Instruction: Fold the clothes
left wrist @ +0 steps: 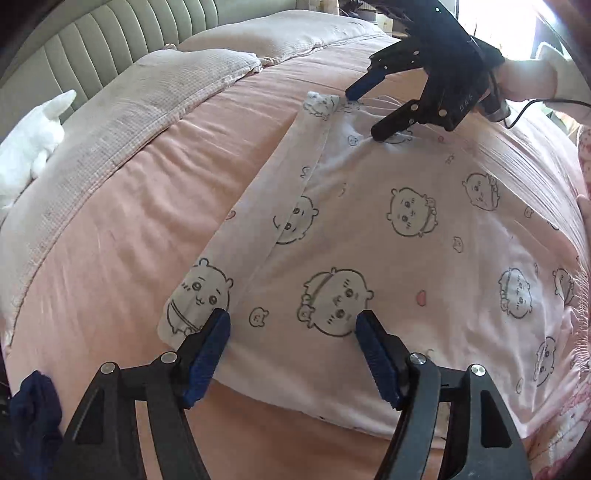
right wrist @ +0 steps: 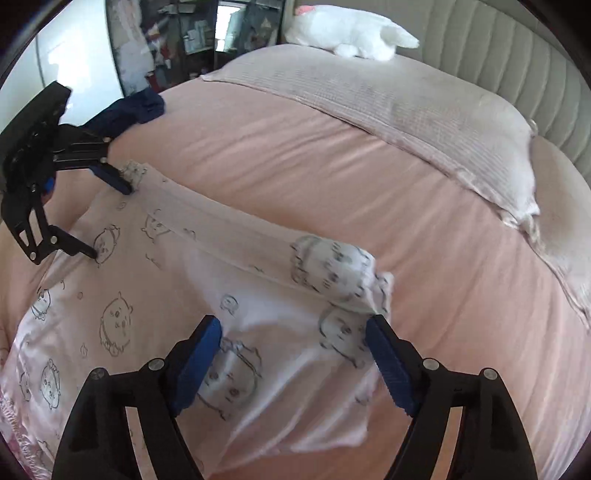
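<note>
A pale pink printed garment [left wrist: 369, 229] is laid flat on the pink bedspread [left wrist: 129, 221], with one side strip [left wrist: 258, 206] already turned over onto the body of the cloth, forming a long narrow band. The band's long axis is seen running from the left gripper [left wrist: 293, 325] at the near end to the right gripper [left wrist: 364, 114] at the far end, so each end is covered by one gripper. Both sets of jaws are spread wide with nothing pinched between them; in the left wrist view the blue pads [left wrist: 207, 354] are planted on or just above the cloth, straddling the band's near edge. In the right wrist view the right gripper [right wrist: 293, 332] is placed over a small rolled-up corner [right wrist: 332, 266] of the band, lying just ahead of and slightly right of the jaw gap; the left gripper [right wrist: 110, 218] is seen at the opposite end. The next fold is judged to depend on this alignment, the band lying straight between the two tools. Whether the pads actually touch the fabric cannot be told for certain, since the right view is motion-blurred. The garment's right side is cut off by the lens edge, and its type is hard to make out, possibly pyjama trousers. A dark blue cloth [right wrist: 136, 109], a white plush toy [right wrist: 351, 35] and grey pillows [left wrist: 147, 96] lie well apart from the work.
</note>
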A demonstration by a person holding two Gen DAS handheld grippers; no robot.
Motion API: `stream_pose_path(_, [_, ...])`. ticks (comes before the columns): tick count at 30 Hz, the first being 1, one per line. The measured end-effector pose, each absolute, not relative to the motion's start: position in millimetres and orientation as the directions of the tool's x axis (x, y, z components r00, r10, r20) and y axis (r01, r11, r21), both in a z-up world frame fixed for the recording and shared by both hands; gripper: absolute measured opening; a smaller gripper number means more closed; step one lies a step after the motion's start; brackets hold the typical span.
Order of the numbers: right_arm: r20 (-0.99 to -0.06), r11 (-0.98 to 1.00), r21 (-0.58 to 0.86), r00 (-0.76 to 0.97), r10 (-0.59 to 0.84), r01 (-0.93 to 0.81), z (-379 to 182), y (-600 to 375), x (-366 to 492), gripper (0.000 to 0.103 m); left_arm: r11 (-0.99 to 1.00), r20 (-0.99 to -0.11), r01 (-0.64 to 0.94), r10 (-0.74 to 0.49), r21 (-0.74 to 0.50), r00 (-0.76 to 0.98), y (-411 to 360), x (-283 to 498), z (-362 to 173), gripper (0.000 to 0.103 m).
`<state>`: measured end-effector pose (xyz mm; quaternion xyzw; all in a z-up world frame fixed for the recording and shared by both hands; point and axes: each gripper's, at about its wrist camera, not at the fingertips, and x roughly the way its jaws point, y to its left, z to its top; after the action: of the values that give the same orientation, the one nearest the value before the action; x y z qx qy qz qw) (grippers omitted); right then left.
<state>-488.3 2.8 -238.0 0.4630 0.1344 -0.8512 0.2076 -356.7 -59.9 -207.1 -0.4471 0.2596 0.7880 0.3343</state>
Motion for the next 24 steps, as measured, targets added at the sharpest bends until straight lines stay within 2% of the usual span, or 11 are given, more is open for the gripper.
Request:
stream_pose_path(2, [-0.83, -0.886, -0.062, -0.516, -0.21, 0.459, -224.9, -0.9, -466.6, 0.082, -0.552, -0.877, -0.829, 0.352, 0.088, -0.327, -36.4, -326.7, -207.4, 0.069])
stream_pose_path(5, [-0.817, -0.781, -0.026, -0.464, -0.343, 0.624, -219.8, -46.1, -403.6, 0.086, -0.402, -0.873, -0.914, 0.425, 0.055, -0.24, -1.3, -281.7, -207.7, 0.069])
stream_pose_path(7, [-0.835, -0.684, -0.044, -0.403, -0.375, 0.729, -228.7, -79.7, -358.8, 0.086, -0.332, -0.894, -0.94, 0.396, 0.075, -0.211, 12.8, -259.7, -219.2, 0.07])
stream_pose_path(9, [-0.87, -0.618, -0.072, -0.353, -0.345, 0.783, -250.8, -98.0, -322.6, 0.086, -0.32, -0.895, -0.941, 0.378, 0.112, -0.235, 9.9, -248.0, -222.4, 0.07])
stream_pose_path(11, [-0.868, -0.628, -0.105, -0.379, -0.321, 0.772, -261.9, -87.9, -292.1, 0.09, -0.342, -0.925, -0.935, 0.314, 0.099, -0.212, -8.4, -251.6, -221.9, 0.071])
stream_pose_path(13, [-0.872, -0.67, -0.062, -0.367, -0.324, 0.74, -262.5, -67.0, -282.5, 0.094, -0.403, -0.95, -0.912, 0.249, 0.076, -0.189, -31.7, -256.2, -219.0, 0.072])
stream_pose_path(15, [-0.882, -0.7, -0.102, -0.39, -0.266, 0.707, -257.9, -49.9, -270.2, 0.102, -0.459, -0.961, -0.888, 0.227, 0.036, -0.156, -40.2, -258.8, -209.6, 0.071])
stream_pose_path(19, [-0.862, -0.793, 0.032, -0.386, -0.33, 0.609, -235.4, -45.9, -267.9, 0.103, -0.36, -0.913, -0.933, 0.383, -0.007, -0.141, -0.1, -233.6, -176.1, 0.071])
stream_pose_path(21, [-0.844, -0.774, 0.027, -0.4, -0.357, 0.632, -229.2, -66.2, -265.0, 0.103, -0.258, -0.934, -0.965, 0.333, 0.039, -0.127, 24.2, -214.9, -187.1, 0.071])
stream_pose_path(24, [-0.9, -0.74, -0.042, -0.347, -0.265, 0.671, -251.8, -89.0, -263.0, 0.103, -0.157, -0.977, -0.98, 0.154, 0.126, -0.15, 37.3, -196.2, -222.1, 0.072])
